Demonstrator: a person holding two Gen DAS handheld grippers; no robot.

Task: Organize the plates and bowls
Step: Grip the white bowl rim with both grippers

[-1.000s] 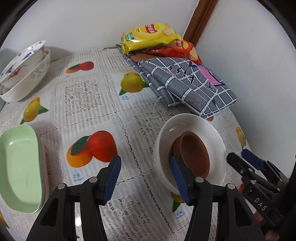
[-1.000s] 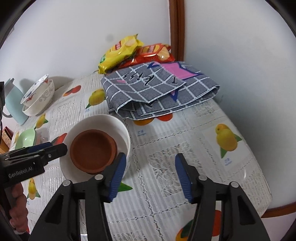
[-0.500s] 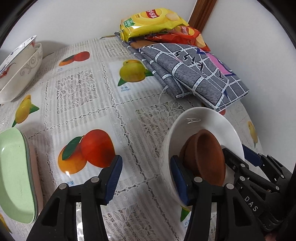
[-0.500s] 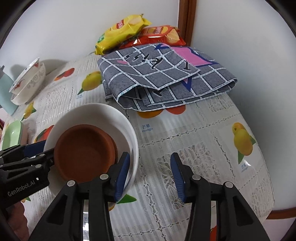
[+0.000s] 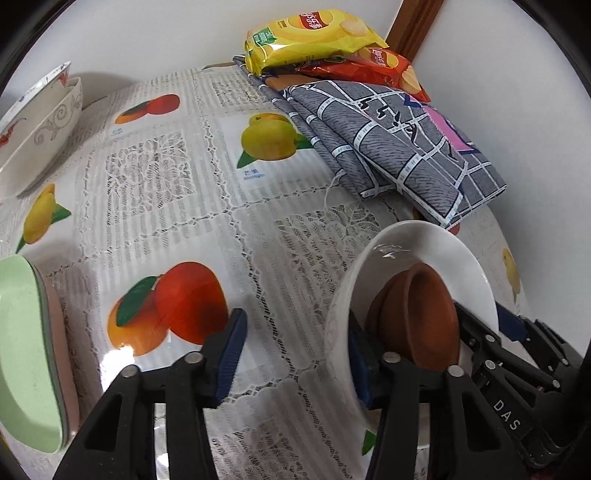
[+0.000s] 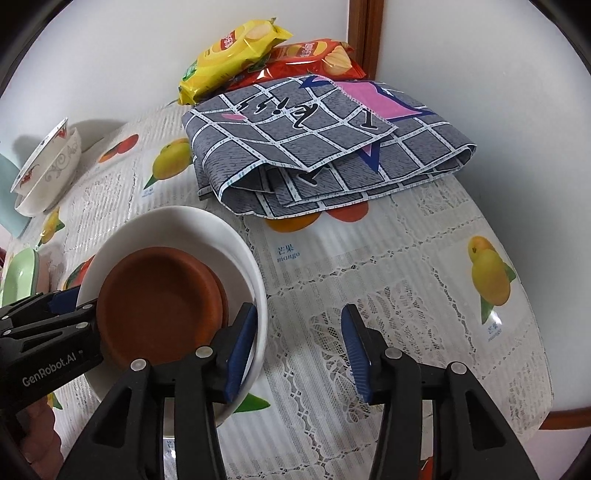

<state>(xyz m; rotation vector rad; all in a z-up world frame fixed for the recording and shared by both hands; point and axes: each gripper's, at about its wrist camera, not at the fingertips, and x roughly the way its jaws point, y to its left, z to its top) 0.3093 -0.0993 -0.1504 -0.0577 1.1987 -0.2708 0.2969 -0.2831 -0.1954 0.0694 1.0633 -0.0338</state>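
White bowl (image 6: 207,236): on the fruit-print tablecloth (image 5: 207,206), near the table's right edge, just in front of the folded grey checked cloth (image 6: 325,147). It looks tilted in the left wrist view; whether its base is off the table I cannot tell.

Brown bowls (image 6: 159,306): terracotta-coloured, nested, inside the white bowl.

Left gripper (image 5: 295,354): jaws wide apart, straddling the white bowl's left rim, one blue pad inside against the brown bowls, the other outside over the tablecloth. Grasping nothing.

Right gripper (image 6: 299,347): jaws wide apart, straddling the white bowl's right rim, one pad inside by the brown bowls, the other outside. Grasping nothing.

Patterned bowls (image 5: 40,125): two stacked, the upper one tipped, at the far left edge of the table by the wall.

Green dish (image 5: 26,350): at the near left edge, stacked on a pinkish dish.

Crisp packets, yellow (image 5: 310,33) and red (image 5: 373,64): at the back corner, lying on the grey cloth.
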